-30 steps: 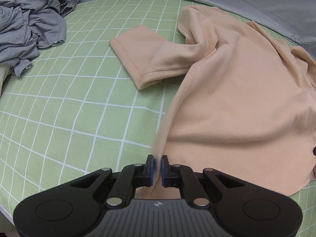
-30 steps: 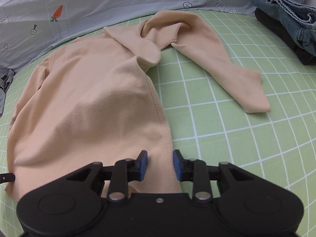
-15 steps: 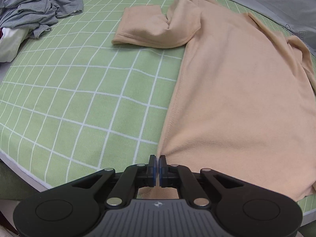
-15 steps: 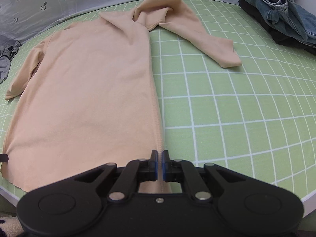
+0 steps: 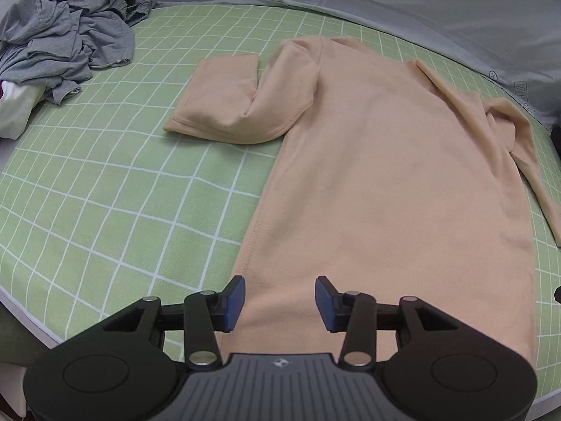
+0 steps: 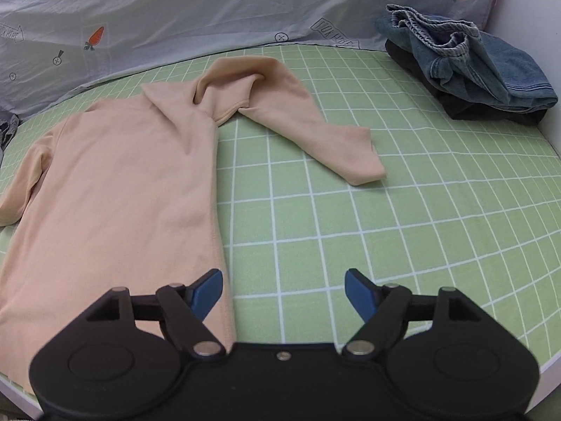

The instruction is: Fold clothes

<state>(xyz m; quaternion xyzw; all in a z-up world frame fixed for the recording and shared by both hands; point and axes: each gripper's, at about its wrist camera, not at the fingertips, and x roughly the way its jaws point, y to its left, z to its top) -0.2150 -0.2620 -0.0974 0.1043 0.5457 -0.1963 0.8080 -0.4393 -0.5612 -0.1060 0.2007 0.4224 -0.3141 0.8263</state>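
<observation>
Both tongs are wide open, gripping nothing. Left tongs (image 5: 279, 298) and right tongs (image 6: 283, 289) hover over the shirt (image 5: 385, 189) hem corners, flat on the bed (image 6: 403, 217).

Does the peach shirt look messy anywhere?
A bit. The peach shirt lies flat, but its left sleeve is folded back on itself, and the shoulder by the right sleeve is bunched. A gray clothes pile sits crumpled.
</observation>
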